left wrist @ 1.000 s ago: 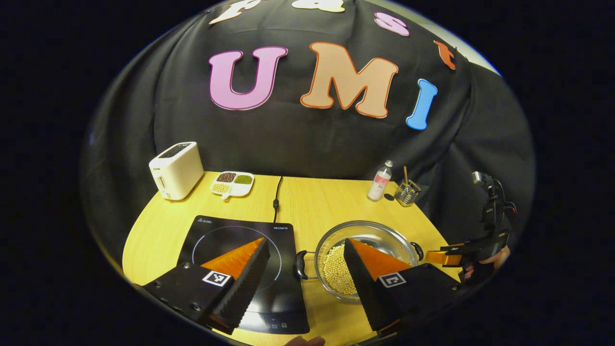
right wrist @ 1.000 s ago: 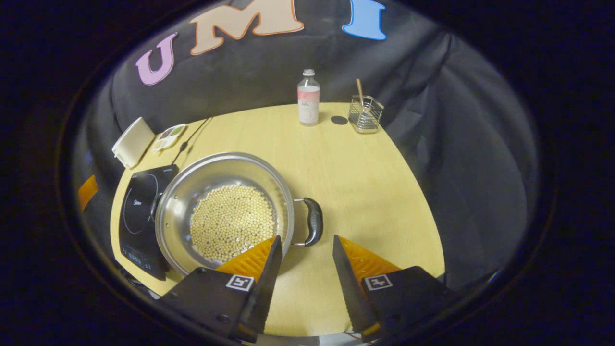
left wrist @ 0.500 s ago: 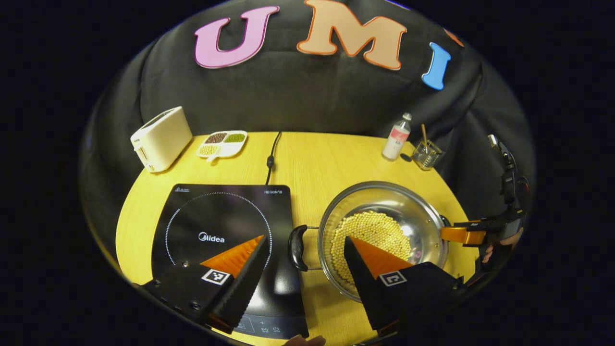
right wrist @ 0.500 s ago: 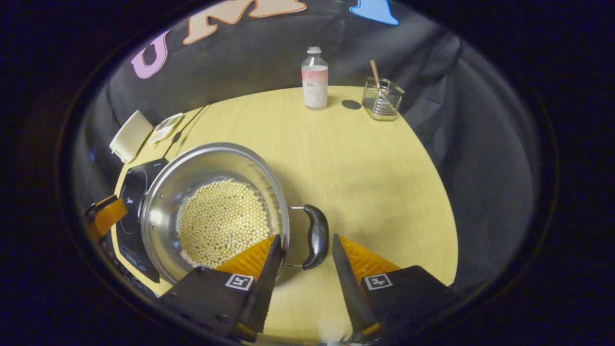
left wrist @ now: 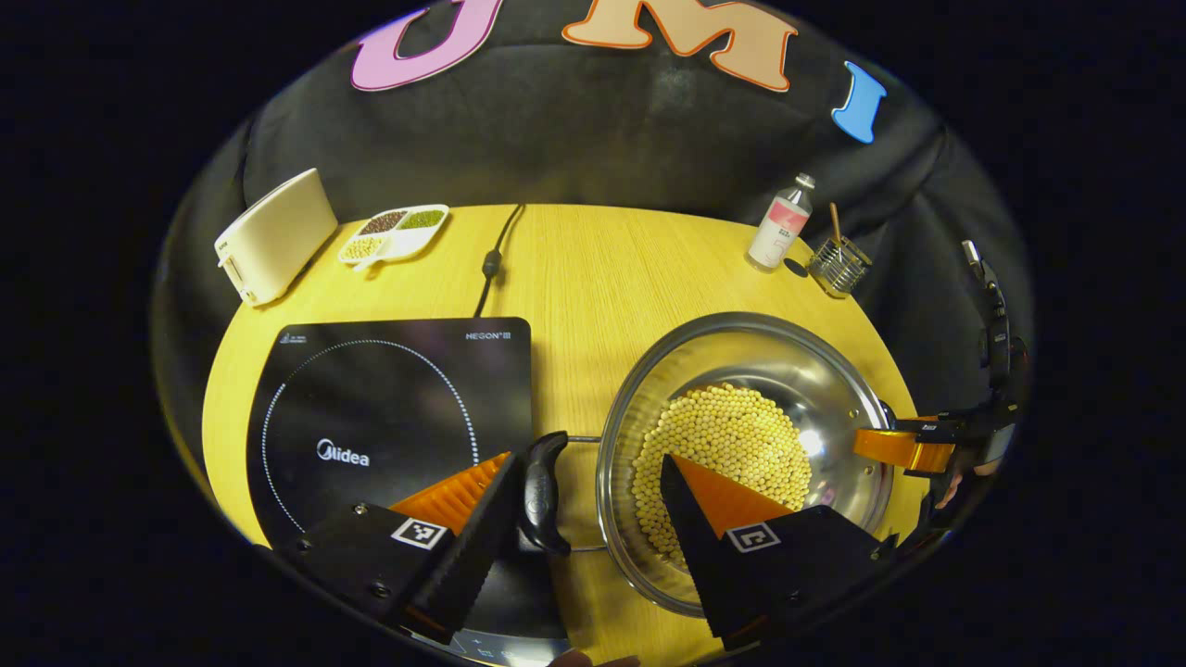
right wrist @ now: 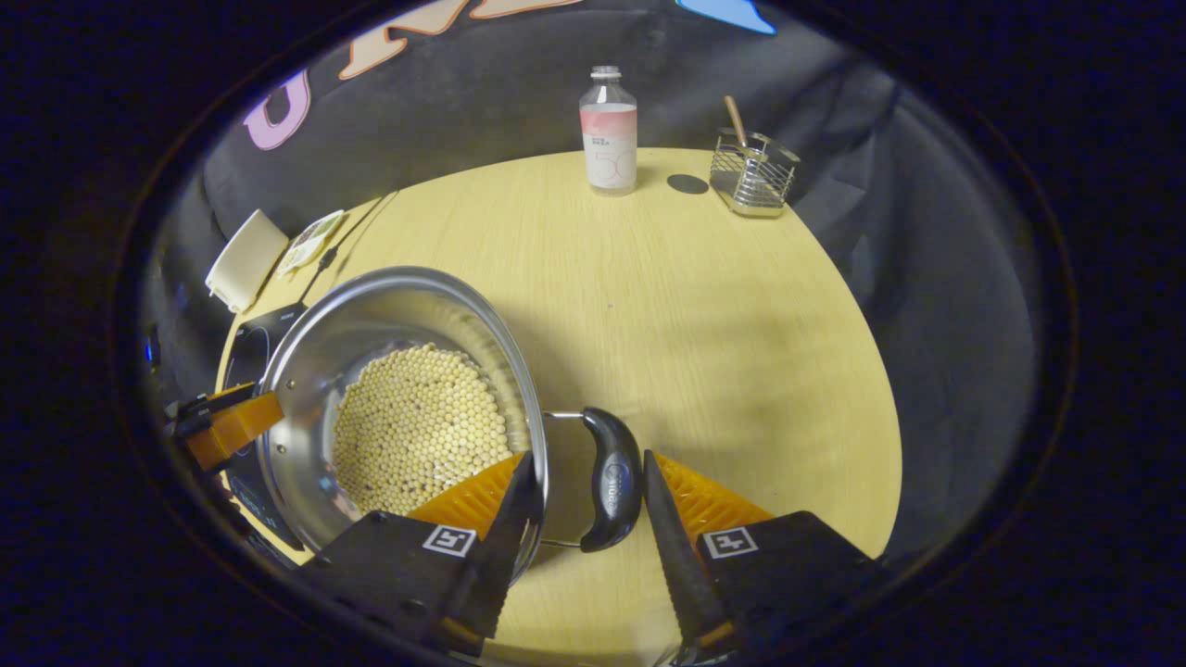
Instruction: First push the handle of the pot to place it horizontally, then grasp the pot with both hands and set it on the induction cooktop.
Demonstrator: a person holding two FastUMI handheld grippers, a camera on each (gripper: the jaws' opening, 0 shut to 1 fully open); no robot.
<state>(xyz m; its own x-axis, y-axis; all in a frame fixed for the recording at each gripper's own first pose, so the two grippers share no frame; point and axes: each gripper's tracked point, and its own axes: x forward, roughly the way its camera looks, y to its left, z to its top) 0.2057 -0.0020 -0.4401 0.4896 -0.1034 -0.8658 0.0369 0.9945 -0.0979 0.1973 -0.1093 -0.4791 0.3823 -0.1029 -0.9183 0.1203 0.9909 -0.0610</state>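
Note:
A steel pot [left wrist: 820,375] holding pale beans stands on the wooden table, right of the black induction cooktop [left wrist: 389,398]. Its black handles point left and right. In the left gripper view, my left gripper [left wrist: 586,468] is open, and the pot's left handle [left wrist: 540,491] lies between its fingers, close to the left one. The right gripper's finger [left wrist: 903,449] shows at the pot's far rim. In the right gripper view, my right gripper [right wrist: 586,461] is open around the pot's right handle [right wrist: 611,477], with the pot [right wrist: 371,310] just left of it.
A white toaster [left wrist: 273,236] and a divided dish of beans [left wrist: 394,232] stand at the back left. The cooktop's cord [left wrist: 491,259] runs to the back. A bottle [right wrist: 609,130] and a wire holder [right wrist: 752,171] stand at the back right. The table edge curves near the pot.
Both grippers have come down and forward to the pot. Each handle, which lay ahead of the fingertips before, now sits between the open fingers. The pot has not moved.

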